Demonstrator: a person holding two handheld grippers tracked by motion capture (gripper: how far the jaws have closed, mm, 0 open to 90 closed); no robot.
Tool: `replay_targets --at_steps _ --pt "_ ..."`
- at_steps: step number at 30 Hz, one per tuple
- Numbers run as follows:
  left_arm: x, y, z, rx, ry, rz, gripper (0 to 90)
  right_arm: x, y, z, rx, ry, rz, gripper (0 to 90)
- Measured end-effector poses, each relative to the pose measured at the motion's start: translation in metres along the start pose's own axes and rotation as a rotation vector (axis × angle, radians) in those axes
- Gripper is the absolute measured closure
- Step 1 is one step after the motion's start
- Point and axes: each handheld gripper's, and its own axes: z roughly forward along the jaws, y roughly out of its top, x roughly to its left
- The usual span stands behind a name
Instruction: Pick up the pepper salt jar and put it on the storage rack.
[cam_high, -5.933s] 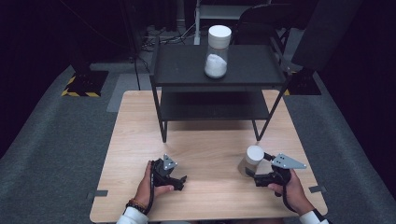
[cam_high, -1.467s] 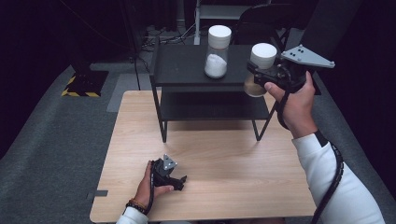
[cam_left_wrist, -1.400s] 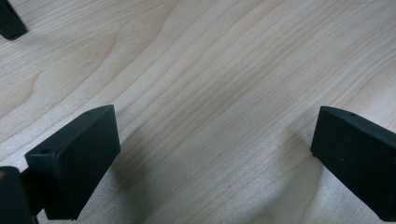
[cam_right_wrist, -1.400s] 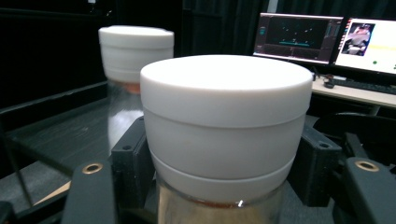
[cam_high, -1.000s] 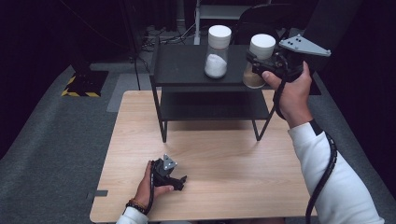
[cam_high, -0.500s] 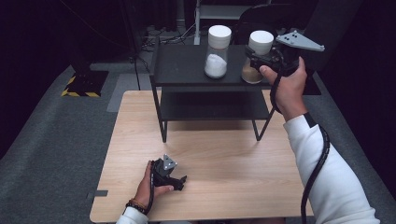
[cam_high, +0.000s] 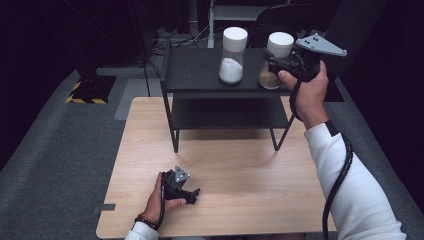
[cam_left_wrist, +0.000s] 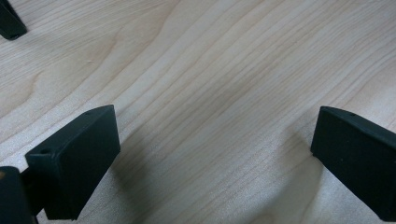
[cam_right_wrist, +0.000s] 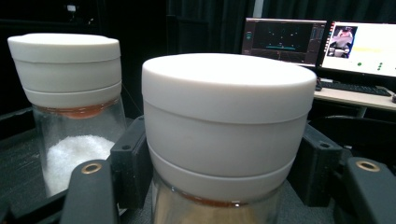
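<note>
Right tool (cam_high: 278, 61) clamped on brown jar (cam_high: 276, 59), on shelf (cam_high: 200, 70) top just right of salt jar (cam_high: 233, 55). Judgement: confirm base sits flat, then release squarely. Left tool (cam_high: 187, 192) apart, idle on tabletop (cam_high: 250, 175) before shelf.

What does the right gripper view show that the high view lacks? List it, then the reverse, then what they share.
Right gripper view adds: lit monitors and a keyboard behind.
High view adds: the wooden table, the left hand-held gripper resting on it, and the black shelf.
Shared: the white-powder jar and the brown-filled jar, with the right hand-held gripper clamped around the latter.
</note>
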Motion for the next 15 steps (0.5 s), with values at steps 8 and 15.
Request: replay_targets --at_steps 8,15 --pt "-0.0001 0.0 0.0 0.0 0.0 0.0 0.8 -0.0023 -0.0068 -0.0015 -0.022 0.007 0.0 33.6" --pt "-0.0001 0.0001 0.0 0.0 0.0 0.001 0.8 -0.0021 -0.0061 -0.0001 -0.016 0.005 -0.016 32.8"
